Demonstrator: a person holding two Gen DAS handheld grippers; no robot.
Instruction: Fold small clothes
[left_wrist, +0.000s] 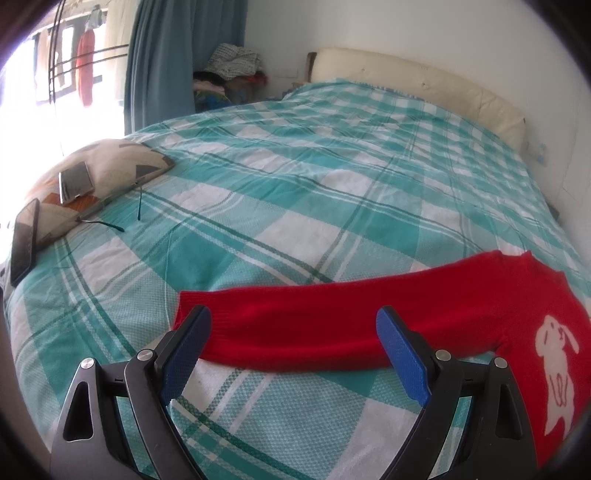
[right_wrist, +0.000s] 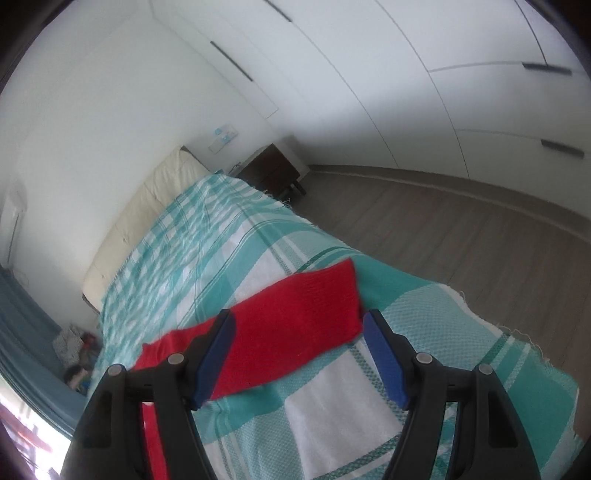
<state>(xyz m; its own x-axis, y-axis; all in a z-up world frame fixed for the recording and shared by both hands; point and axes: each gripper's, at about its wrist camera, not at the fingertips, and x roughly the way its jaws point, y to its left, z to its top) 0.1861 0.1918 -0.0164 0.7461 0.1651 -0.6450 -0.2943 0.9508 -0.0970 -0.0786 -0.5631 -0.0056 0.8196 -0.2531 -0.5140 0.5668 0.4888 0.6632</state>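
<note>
Left hand-held gripper (left_wrist: 293, 325) agape, straddling red sweater (left_wrist: 314, 325) sleeve.

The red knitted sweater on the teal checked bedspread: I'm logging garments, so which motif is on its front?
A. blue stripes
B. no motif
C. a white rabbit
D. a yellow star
C: the left wrist view shows a white rabbit figure knitted into the red knitted sweater, beside the sleeve stretched out across the teal checked bedspread.

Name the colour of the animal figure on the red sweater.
White figure on the sweater, clearest in the left wrist view.
</note>
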